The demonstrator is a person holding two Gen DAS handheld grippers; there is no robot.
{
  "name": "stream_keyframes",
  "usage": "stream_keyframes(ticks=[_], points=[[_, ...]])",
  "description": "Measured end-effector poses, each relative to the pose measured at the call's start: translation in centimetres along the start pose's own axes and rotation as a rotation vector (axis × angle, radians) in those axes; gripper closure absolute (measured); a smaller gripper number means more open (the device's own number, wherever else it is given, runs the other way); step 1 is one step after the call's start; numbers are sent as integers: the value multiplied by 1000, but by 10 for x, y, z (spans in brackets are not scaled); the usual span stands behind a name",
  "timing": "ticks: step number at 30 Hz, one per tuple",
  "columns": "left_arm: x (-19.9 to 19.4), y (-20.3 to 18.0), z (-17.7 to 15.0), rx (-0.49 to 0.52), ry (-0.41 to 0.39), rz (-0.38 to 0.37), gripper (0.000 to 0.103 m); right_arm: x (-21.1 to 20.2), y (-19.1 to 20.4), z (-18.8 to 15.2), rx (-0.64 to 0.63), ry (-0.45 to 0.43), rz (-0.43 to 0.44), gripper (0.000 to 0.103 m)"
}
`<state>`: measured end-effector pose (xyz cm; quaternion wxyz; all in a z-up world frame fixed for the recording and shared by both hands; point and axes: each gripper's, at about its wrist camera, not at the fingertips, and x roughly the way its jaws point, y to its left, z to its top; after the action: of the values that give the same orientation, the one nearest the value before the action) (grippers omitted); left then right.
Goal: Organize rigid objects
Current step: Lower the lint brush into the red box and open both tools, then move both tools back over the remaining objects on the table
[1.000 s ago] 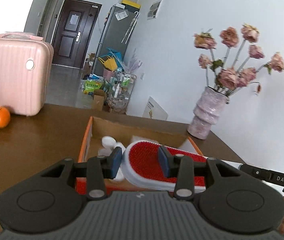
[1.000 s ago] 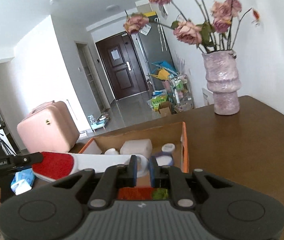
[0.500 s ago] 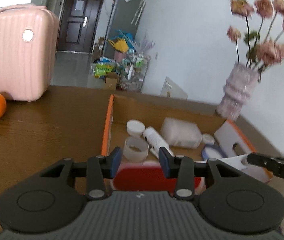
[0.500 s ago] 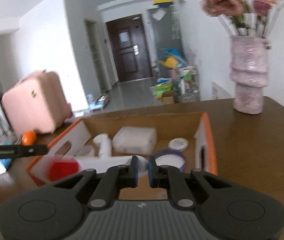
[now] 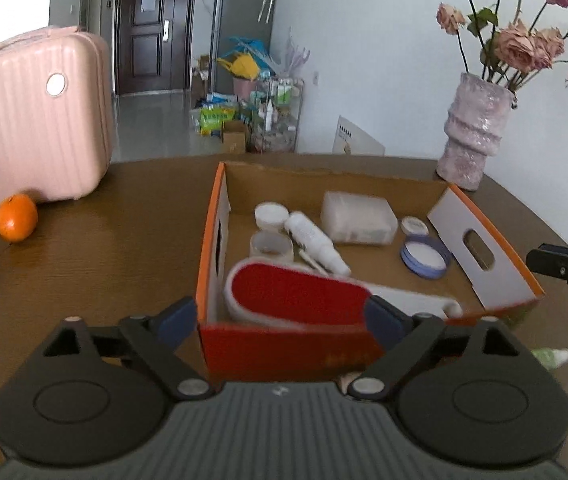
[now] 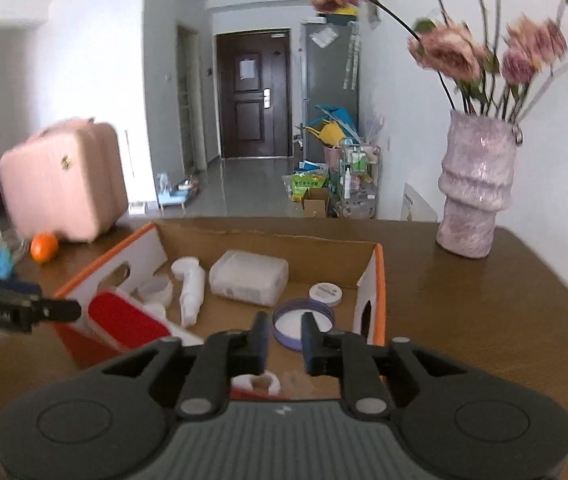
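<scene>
Brush (image 5: 300,294) lies in the box (image 5: 484,248), ahead between the left gripper's (image 5: 279,316) wide-spread fingers; right gripper's (image 6: 282,340) fingers stand apart, empty.

The left hand-held gripper (image 5: 284,316) is level, its jaws spread wide with nothing between them. The right hand-held gripper (image 6: 282,340) is level too, jaws slightly parted and gripping nothing.

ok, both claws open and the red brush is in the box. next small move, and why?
Probably back the left claw up and away from the cardboard box. Its jaws are wide open, and the red brush lies inside against the near wall, ungripped. The right claw is open too, holding nothing.
</scene>
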<state>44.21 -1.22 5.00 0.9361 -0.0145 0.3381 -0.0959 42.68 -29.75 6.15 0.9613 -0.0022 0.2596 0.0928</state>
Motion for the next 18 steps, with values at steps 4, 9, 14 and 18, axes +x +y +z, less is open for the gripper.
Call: stream_keyframes(ticks=[4, 9, 14, 18], points=[[-26, -3, -19, -5, 31, 14, 1, -28, 12, -13, -50, 32, 25, 56], [-60, -11, -55, 2, 106, 44, 0, -60, 29, -47, -75, 96, 64, 44], [-92, -21, -102, 26, 154, 55, 0, -93, 46, -89, -79, 146, 105, 35], [-114, -24, -133, 4, 171, 57, 0, -118, 55, -118, -79, 167, 97, 35]])
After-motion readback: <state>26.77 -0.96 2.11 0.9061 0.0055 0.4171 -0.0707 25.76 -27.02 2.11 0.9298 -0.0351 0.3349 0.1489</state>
